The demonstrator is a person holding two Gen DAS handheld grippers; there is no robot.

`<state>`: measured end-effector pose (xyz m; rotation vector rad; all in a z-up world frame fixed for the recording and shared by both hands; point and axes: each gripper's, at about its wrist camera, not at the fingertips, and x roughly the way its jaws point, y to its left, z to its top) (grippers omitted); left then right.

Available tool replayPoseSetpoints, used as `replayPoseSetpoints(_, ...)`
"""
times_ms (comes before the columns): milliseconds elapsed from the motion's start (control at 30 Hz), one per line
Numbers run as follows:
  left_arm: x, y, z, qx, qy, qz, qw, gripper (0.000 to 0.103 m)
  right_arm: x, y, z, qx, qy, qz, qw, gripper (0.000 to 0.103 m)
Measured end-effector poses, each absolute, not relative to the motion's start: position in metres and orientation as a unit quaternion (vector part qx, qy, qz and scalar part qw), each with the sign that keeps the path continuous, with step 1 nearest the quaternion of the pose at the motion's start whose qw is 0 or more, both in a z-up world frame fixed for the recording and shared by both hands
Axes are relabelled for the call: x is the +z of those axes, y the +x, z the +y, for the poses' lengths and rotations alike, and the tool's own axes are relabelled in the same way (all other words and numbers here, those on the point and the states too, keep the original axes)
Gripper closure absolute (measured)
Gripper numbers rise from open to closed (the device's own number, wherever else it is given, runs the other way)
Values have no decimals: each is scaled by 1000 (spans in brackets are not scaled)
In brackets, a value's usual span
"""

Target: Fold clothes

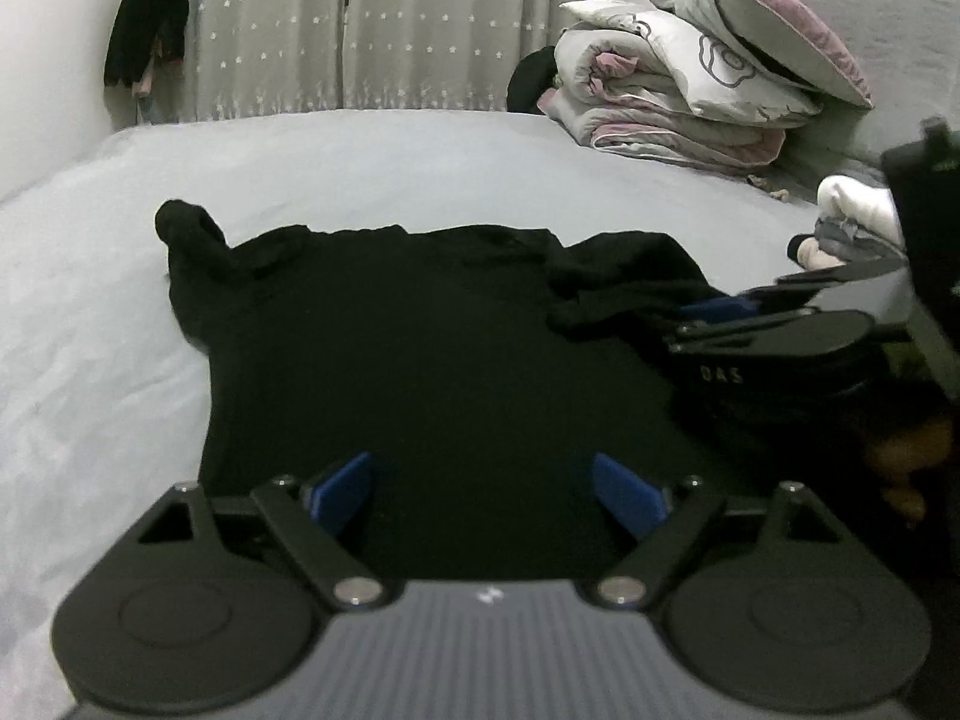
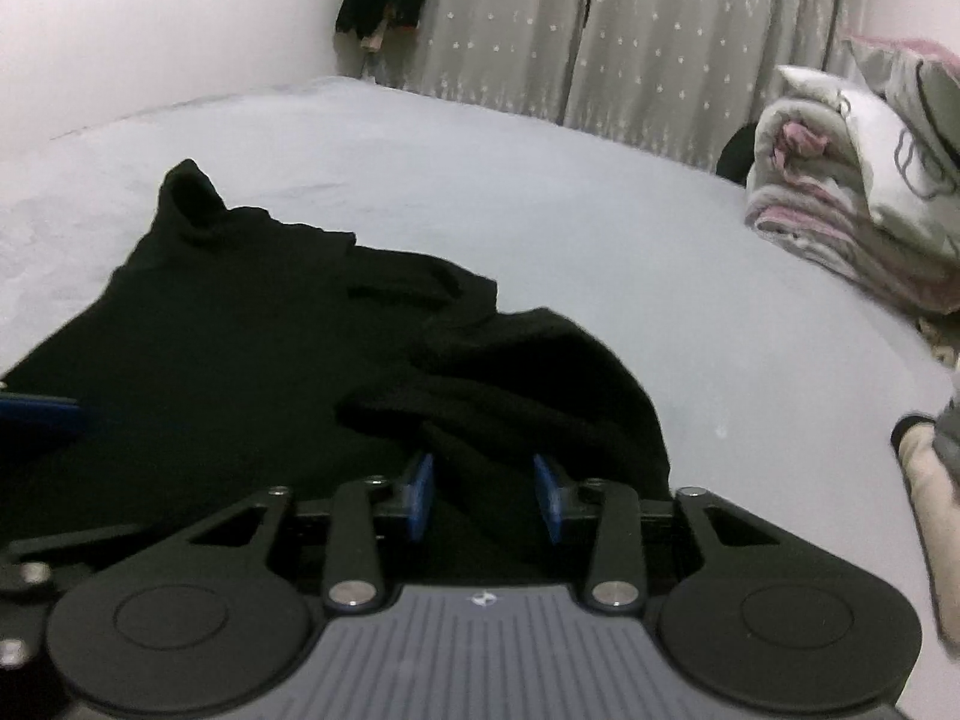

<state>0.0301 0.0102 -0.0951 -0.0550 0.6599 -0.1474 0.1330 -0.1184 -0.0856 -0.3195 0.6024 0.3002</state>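
Note:
A black long-sleeved garment (image 1: 390, 360) (image 2: 210, 360) lies spread on the grey bed (image 1: 360, 168), collar end away from me. Its left sleeve (image 1: 186, 228) is bunched up at the far left corner. The right sleeve (image 1: 624, 282) (image 2: 528, 372) lies crumpled on the garment's right side. My left gripper (image 1: 480, 492) hovers open over the near hem with nothing between its blue pads. My right gripper (image 2: 485, 495) (image 1: 714, 315) is at the crumpled right sleeve, its pads closed in on a bunch of the black cloth. One left fingertip (image 2: 36, 414) shows at the right wrist view's left edge.
A folded quilt and a pillow (image 1: 678, 102) (image 2: 840, 198) are stacked at the bed's far right. A small pile of light clothes (image 1: 852, 222) (image 2: 930, 462) lies at the right edge. Star-patterned curtains (image 1: 360, 30) and a hanging dark garment (image 1: 147, 24) stand behind the bed.

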Motion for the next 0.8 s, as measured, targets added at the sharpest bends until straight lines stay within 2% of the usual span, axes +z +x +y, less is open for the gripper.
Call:
replayPoseSetpoints(33, -95, 30, 11, -74, -30, 324, 943, 17, -85, 136, -119, 138, -160, 294, 932, 96)
replayPoseSetpoints(100, -95, 31, 11, -74, -29, 324, 943, 16, -83, 140, -126, 119, -161, 293, 935, 97)
replayPoseSetpoints(433, -96, 32, 16, -83, -33, 322, 942, 13, -69, 152, -226, 26, -61, 278, 958, 98)
replayPoseSetpoints(633, -94, 34, 21, -89, -44, 325, 940, 11, -76, 152, -287, 19, 40, 264, 964, 98)
replayPoseSetpoints(800, -83, 49, -3, -75, 12, 354, 932, 18, -83, 152, -330, 44, 162, 254, 953, 98)
